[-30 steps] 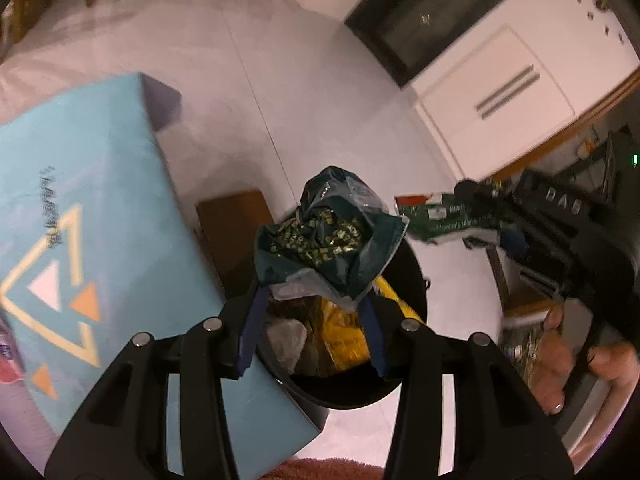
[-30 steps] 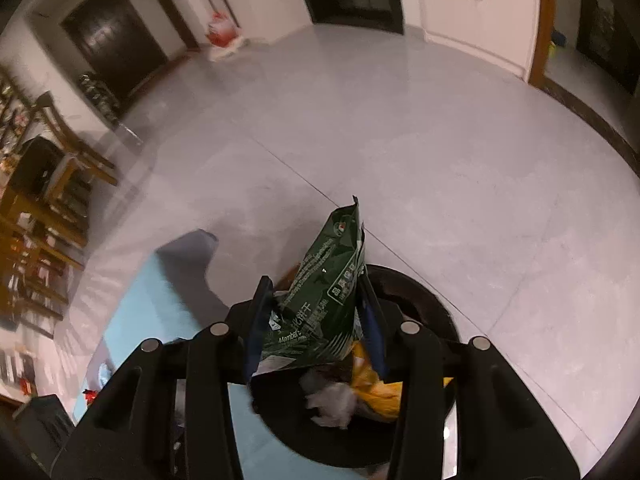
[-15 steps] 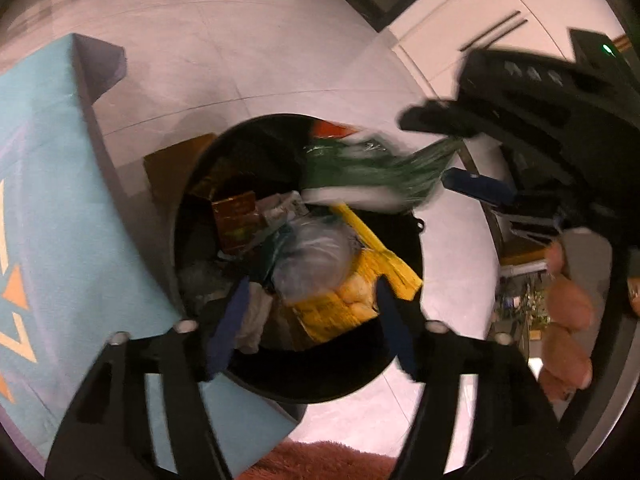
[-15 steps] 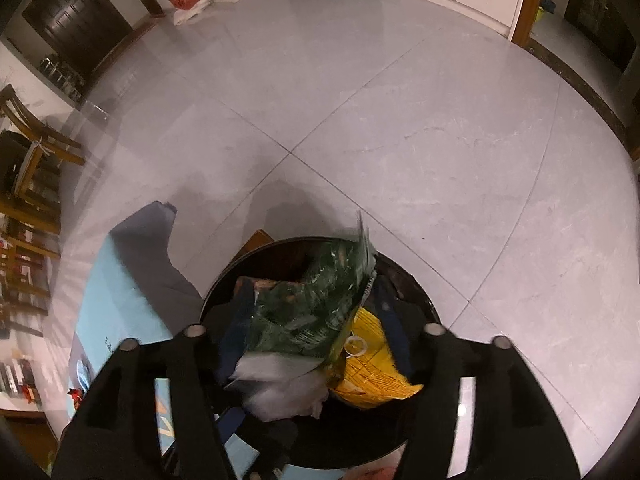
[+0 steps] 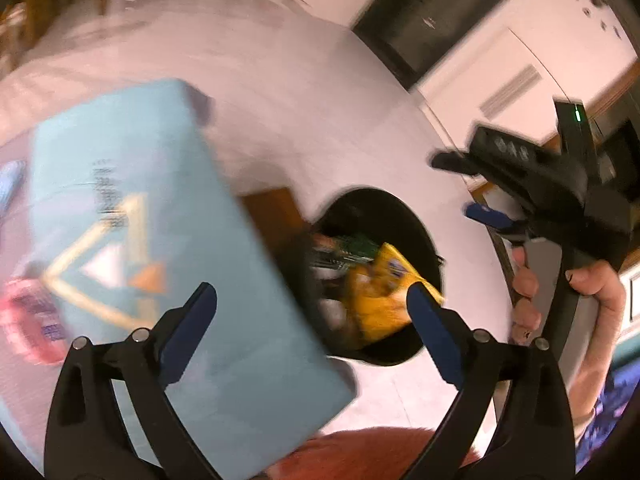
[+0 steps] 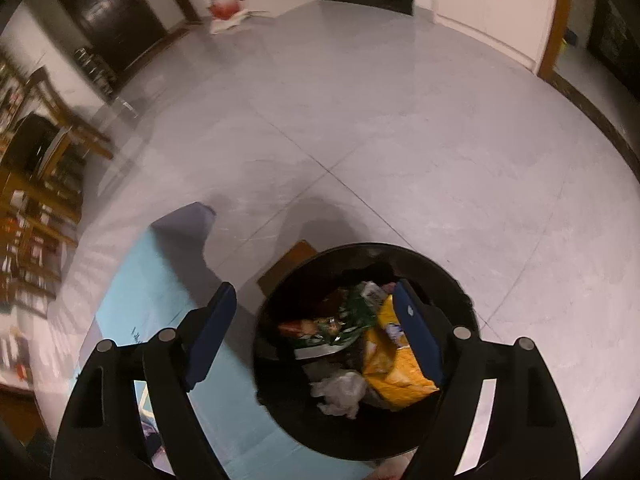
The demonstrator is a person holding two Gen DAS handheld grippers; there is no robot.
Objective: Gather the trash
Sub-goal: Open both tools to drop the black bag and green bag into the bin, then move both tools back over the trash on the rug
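A round black trash bin [image 6: 440, 264] stands on the floor beside a light blue table [image 6: 160, 280]. Inside it lie a green snack bag [image 6: 352, 316], a yellow bag [image 6: 396, 368] and crumpled white plastic [image 6: 340, 392]. My right gripper [image 6: 316, 292] hangs above the bin, its jaws opening with nothing between them. The left wrist view is blurred. There my left gripper [image 5: 312, 300] hovers over the table edge and the bin [image 5: 400, 204], jaws opening and empty. The yellow bag [image 5: 384, 300] and a green wrapper [image 5: 352, 248] show in the bin. The right gripper [image 5: 460, 184] appears at the upper right.
A hand [image 5: 600, 292] holds the right gripper's handle. A brown cardboard piece [image 6: 288, 268] lies on the floor behind the bin. A red packet [image 5: 28, 320] sits on the blue table [image 5: 140, 200]. Wooden chairs [image 6: 48, 152] stand far left. Grey tiled floor spreads beyond.
Both grippers let go of their green wrappers, which fell into the bin. Both sets of jaws spread wide. The left gripper's view swung back towards the blue table.
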